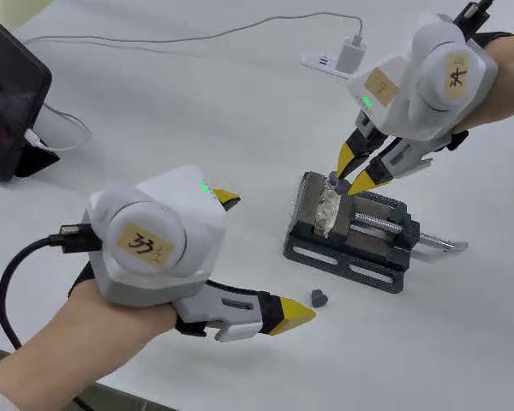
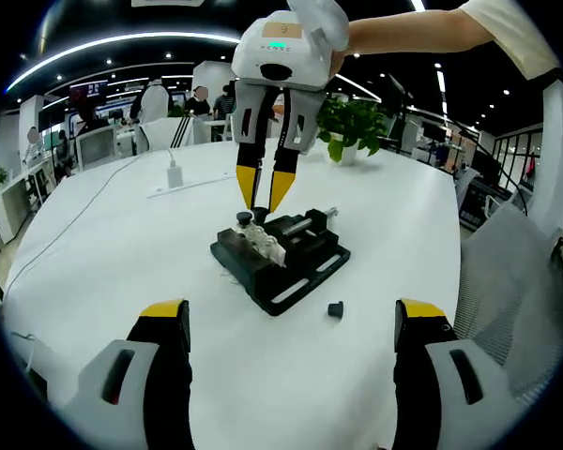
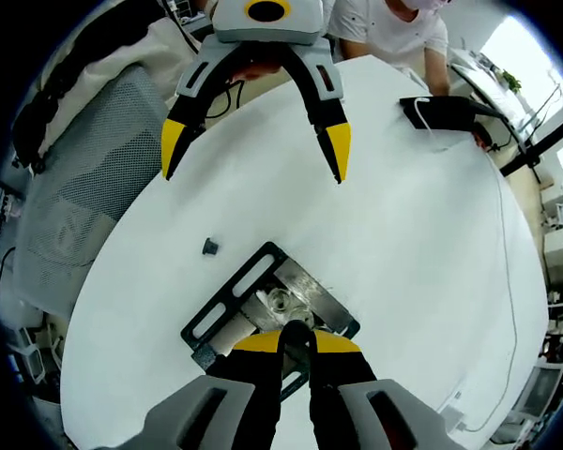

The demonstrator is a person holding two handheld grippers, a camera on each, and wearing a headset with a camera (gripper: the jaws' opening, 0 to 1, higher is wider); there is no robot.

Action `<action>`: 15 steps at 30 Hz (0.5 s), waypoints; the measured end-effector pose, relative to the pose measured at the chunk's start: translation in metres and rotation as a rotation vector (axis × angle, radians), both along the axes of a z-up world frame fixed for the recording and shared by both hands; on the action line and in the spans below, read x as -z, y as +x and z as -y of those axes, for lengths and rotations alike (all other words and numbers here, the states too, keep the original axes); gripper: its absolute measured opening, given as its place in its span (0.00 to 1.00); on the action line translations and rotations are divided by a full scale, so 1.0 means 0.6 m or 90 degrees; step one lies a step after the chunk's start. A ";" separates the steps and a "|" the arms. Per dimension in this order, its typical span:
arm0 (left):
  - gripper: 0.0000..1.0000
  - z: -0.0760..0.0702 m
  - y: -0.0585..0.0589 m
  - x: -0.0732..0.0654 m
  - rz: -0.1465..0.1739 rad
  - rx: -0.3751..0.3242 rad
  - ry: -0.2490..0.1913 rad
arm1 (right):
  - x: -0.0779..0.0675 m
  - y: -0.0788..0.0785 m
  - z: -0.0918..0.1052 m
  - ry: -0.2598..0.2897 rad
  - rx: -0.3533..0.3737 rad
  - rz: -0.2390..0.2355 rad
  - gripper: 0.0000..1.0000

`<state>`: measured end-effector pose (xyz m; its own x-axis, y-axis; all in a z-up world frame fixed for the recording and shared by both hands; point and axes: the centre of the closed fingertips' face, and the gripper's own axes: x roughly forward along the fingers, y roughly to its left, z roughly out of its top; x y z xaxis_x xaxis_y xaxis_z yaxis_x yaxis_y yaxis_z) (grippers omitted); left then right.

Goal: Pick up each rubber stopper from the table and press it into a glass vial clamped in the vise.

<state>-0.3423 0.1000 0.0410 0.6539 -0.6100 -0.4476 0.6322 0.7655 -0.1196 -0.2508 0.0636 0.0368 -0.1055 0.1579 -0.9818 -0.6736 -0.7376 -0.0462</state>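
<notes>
My right gripper (image 1: 349,177) pinches a rubber stopper (image 1: 334,178) just above the vise (image 1: 351,257); its own view reveals the glass vial (image 3: 280,302) open-mouthed below. My left gripper (image 1: 261,257) hangs wide open near a loose stopper (image 1: 319,298) on the table (image 1: 197,103).

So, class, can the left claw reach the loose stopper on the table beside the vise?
Probably yes: the left claw is open, the loose stopper lies on bare table just ahead, and the right claw holds another stopper at the vise.
</notes>
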 end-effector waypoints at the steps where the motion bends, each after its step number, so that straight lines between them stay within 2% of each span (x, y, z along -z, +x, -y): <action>1: 0.89 0.000 0.000 0.001 -0.001 -0.001 -0.001 | 0.000 0.000 -0.001 -0.001 0.000 0.000 0.05; 15: 0.87 -0.004 -0.004 0.010 -0.013 -0.006 -0.008 | 0.012 -0.005 -0.006 -0.009 0.008 -0.012 0.05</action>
